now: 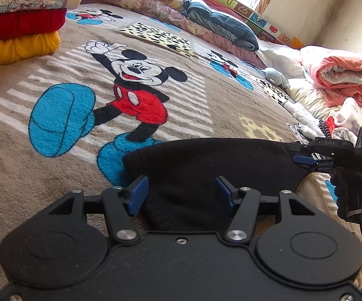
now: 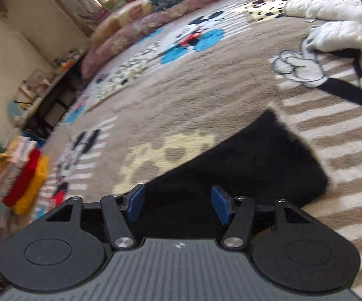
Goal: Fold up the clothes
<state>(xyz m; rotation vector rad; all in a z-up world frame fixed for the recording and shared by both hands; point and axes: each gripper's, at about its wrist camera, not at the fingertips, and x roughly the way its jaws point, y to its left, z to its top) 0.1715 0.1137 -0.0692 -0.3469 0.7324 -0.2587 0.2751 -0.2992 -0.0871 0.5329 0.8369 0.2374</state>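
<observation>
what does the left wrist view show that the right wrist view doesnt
Only the left wrist view shows the right tongs from outside, at the black garment's right end, and the rolled pink quilt.

Only the right wrist view shows the cluttered shelf by the wall and the garment's pointed far corner.

Both share the black garment, the Mickey blanket, the folded stack, and open tongs.

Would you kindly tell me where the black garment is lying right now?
The black garment lies on the Mickey Mouse blanket, directly ahead of both open tools in both wrist views, just right of Mickey's blue shoes in the left view.
</observation>
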